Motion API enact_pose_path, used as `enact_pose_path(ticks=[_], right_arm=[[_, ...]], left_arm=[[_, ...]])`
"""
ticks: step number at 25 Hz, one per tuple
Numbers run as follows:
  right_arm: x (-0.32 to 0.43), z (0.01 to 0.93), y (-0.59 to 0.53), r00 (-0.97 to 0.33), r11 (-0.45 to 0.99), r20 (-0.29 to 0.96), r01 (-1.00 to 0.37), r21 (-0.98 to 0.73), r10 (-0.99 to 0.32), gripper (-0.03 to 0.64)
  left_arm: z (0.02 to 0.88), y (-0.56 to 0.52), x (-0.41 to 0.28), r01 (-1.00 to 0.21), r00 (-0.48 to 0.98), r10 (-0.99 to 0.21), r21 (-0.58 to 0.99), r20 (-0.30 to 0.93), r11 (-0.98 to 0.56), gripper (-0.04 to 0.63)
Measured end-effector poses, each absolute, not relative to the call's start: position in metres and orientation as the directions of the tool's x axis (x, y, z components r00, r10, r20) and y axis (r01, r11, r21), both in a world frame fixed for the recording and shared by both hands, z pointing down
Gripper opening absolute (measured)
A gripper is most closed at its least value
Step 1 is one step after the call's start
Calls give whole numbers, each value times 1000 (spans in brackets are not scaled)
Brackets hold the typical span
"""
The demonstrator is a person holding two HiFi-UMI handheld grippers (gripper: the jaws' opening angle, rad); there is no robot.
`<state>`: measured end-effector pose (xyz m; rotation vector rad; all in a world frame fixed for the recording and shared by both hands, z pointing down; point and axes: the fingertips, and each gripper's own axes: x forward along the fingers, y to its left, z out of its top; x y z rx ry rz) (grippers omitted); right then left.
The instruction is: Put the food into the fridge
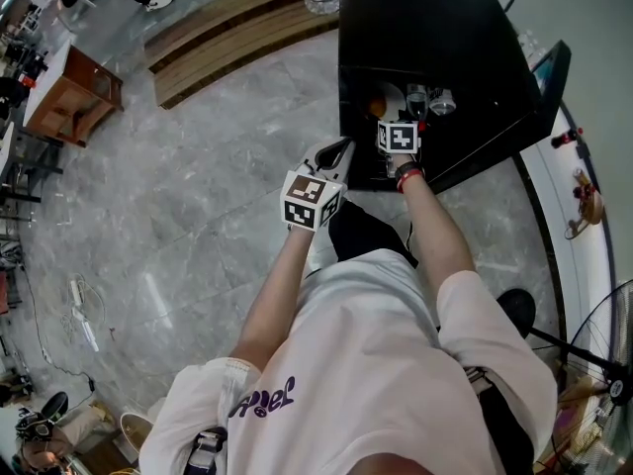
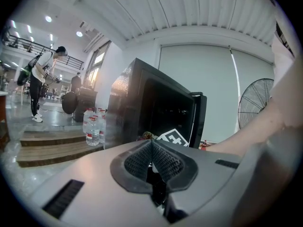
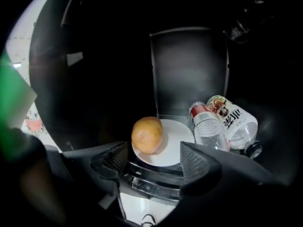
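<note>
A round brown bun [image 3: 147, 135] lies on a white plate [image 3: 177, 148] on a shelf inside the black fridge [image 1: 425, 57], whose door [image 1: 550, 79] stands open to the right. My right gripper [image 3: 155, 157] is at the fridge opening with its jaws wide open. The plate's near rim sits just ahead of them, and the pads [image 3: 196, 162] do not press on it. In the head view the right gripper [image 1: 393, 117] reaches into the fridge beside the bun [image 1: 377, 105]. My left gripper [image 2: 152, 148] is shut and empty, held back from the fridge [image 2: 142, 108].
Two plastic bottles [image 3: 208, 126] [image 3: 235, 119] lie in the fridge right of the plate. Water bottles [image 2: 92, 126] stand on wooden steps [image 1: 227, 28] left of the fridge. A wooden cabinet [image 1: 74, 92] is far left. A fan [image 2: 258, 103] stands to the right.
</note>
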<state>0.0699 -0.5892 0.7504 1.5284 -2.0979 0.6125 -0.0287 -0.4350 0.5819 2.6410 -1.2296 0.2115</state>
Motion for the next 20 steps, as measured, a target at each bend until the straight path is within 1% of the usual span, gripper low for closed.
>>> enact_pose_path(ticks=[5,14,20], right_arm=[[73,739,-570,-273,278,598,-957,-86,-754,339],[78,709,-531,-266,259,578,-961,-95,-771,337],[85,691,-517,-285,276,550,-956,-101,-785,313]], left_arm=[[573,-422,-27,-765,643,-734,136,221,-629,18],[549,-394,-29,-761,648,-730,145,218,-632,20],[540,-382,-27,-766,642,-734,151,222,-625,20]])
